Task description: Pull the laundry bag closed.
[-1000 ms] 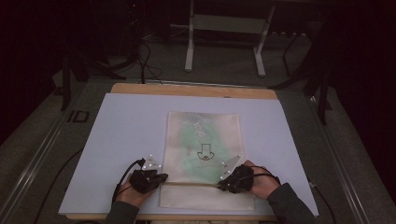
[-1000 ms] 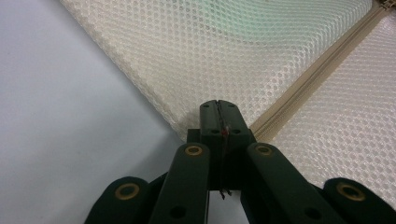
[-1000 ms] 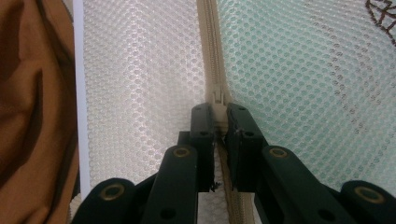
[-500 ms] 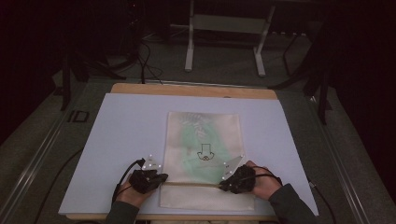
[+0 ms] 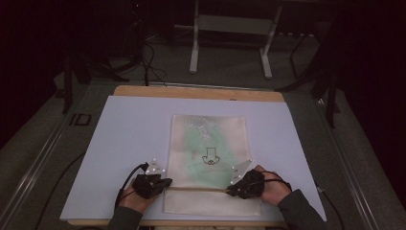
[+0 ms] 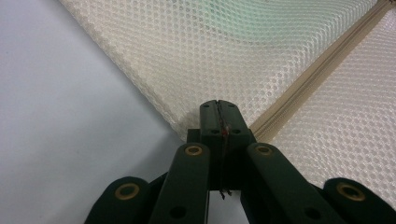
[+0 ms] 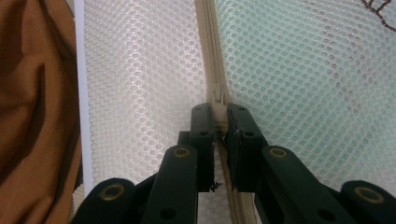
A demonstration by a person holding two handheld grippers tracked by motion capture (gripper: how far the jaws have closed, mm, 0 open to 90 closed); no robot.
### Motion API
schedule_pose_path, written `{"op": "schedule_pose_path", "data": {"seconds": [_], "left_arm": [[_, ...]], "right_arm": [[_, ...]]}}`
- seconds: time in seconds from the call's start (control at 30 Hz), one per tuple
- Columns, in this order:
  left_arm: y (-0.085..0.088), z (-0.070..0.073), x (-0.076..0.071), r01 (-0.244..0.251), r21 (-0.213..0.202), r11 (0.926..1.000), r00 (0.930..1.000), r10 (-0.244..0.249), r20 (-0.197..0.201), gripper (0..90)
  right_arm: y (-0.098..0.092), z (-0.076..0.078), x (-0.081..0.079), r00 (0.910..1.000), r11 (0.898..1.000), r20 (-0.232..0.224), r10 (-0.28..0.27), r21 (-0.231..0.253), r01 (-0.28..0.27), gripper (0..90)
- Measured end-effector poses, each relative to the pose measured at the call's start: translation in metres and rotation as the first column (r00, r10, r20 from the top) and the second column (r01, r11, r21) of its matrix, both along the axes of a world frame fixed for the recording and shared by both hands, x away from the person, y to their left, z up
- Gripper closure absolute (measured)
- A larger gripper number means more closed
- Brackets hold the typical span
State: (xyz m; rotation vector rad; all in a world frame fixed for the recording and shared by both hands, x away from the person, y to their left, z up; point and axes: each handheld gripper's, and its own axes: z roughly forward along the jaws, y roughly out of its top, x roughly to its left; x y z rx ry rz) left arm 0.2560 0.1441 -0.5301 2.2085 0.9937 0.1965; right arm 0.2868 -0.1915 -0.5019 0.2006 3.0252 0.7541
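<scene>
Cream mesh bag (image 5: 209, 158) lies flat – green inside, zip (image 7: 211, 70) shut.

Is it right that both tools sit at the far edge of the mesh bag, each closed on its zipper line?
Not quite. The left tool and right tool sit near the near end of the mesh bag, close to the person, not the far edge. The high view shows this. Both are closed at the zipper line, as stated.
</scene>
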Motion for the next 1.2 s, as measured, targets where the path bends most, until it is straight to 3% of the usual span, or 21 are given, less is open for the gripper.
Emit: {"op": "schedule_pose_path", "data": {"seconds": [0.47, 1.2], "left_arm": [[0.000, 0.000, 0.000, -0.001, 0.000, 1.0000, 1.0000, 0.001, 0.000, 89.4], [0.000, 0.000, 0.000, -0.002, -0.001, 1.0000, 1.0000, 0.002, -0.002, 89.4]], "right_arm": [[-0.010, 0.003, -0.002, 0.9999, 1.000, 0.001, -0.011, 0.004, 0.011, 82.5], [-0.020, 0.008, -0.003, 0.9999, 0.999, 0.013, -0.007, -0.045, 0.008, 82.5]]}}
